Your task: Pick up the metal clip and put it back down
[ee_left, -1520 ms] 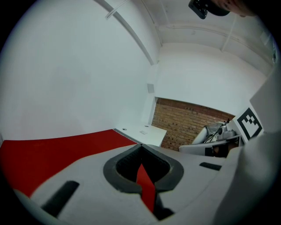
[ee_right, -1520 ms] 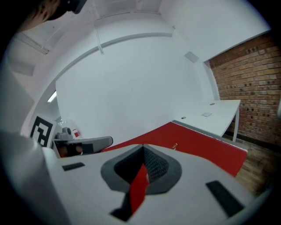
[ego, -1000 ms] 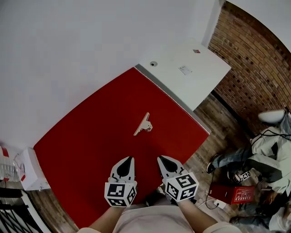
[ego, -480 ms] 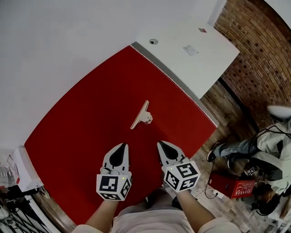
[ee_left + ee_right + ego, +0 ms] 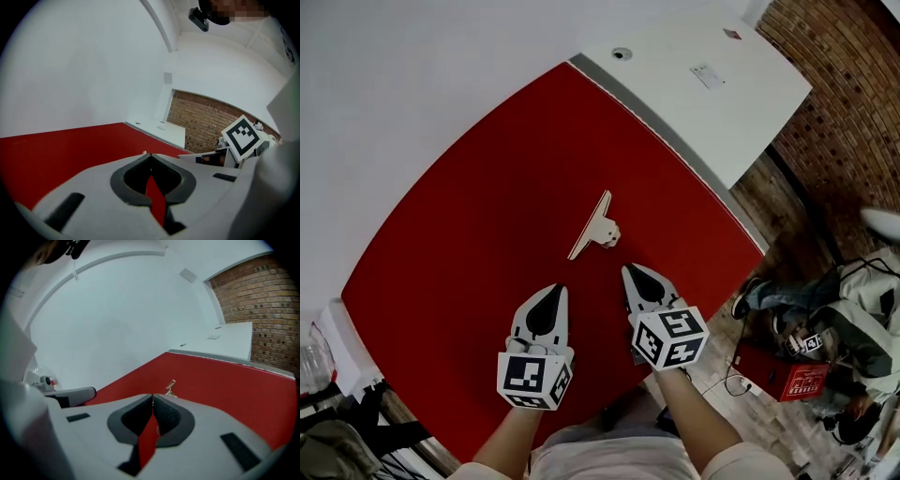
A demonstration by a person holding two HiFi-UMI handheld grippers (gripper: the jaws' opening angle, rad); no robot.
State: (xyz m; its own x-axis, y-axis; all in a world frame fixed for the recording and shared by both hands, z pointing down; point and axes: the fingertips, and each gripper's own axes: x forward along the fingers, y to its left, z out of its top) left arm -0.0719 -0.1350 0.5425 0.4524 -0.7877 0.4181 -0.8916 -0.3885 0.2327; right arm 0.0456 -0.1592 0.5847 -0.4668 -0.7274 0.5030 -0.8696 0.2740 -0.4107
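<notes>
Metal clip [image 5: 593, 228] lies on red mat [image 5: 469, 234]. Nearer than the clip, left gripper [image 5: 553, 292] and right gripper [image 5: 630, 274] hover closed, empty.

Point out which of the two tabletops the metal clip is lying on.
The red tabletop. The metal clip lies near its middle, well short of the white tabletop that adjoins the red one's far edge.

We hold left gripper [image 5: 557, 290], right gripper [image 5: 627, 270] side by side over red table [image 5: 469, 234], jaws together; metal clip [image 5: 593, 228] lies just ahead, untouched.
</notes>
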